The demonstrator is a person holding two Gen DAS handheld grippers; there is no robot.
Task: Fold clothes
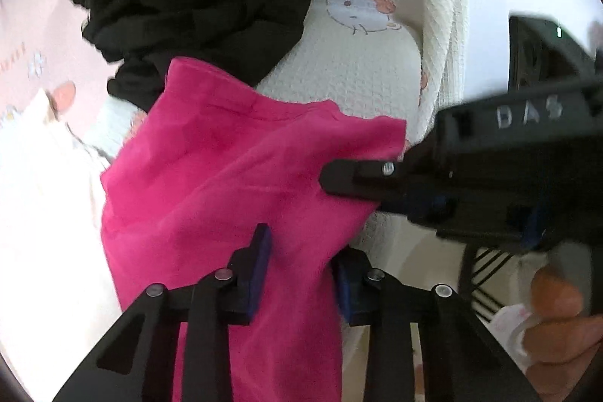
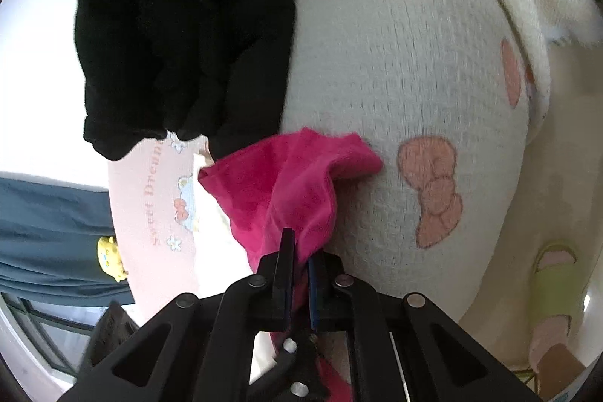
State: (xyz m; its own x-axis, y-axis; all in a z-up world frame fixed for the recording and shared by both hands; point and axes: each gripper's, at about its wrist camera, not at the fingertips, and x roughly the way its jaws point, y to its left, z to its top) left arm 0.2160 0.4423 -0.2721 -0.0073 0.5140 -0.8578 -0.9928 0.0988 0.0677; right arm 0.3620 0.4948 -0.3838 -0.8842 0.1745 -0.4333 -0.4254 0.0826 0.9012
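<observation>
The folding has barely got going, I'd say: both grippers have only just got hold of the pink garment [image 1: 233,176], and nothing in sight looks neatly folded yet. The right gripper [image 2: 299,274] is clamped tight on one edge of it, the cloth pinched between the closed jaws and bunching up ahead of them. The left gripper [image 1: 301,274] is narrowed down around another part of the same garment, the pink fabric running between its blue-padded fingers [image 1: 260,262]; it looks pinched, though I can't see the pad contact clearly. The pink piece hangs crumpled between the two grips, lifted partly off the cream blanket with the cartoon cat and bow print [image 2: 414,63] that covers the bed. Just beyond it lies a black garment [image 2: 181,44] in a loose heap, partly on the blanket, apparently waiting its turn. A person's hand [image 1: 565,326] shows at the edge of the left view, holding the other tool. What remains, by my reckoning, is nearly everything: spreading the pink garment flat, folding it, then dealing with the black one.
</observation>
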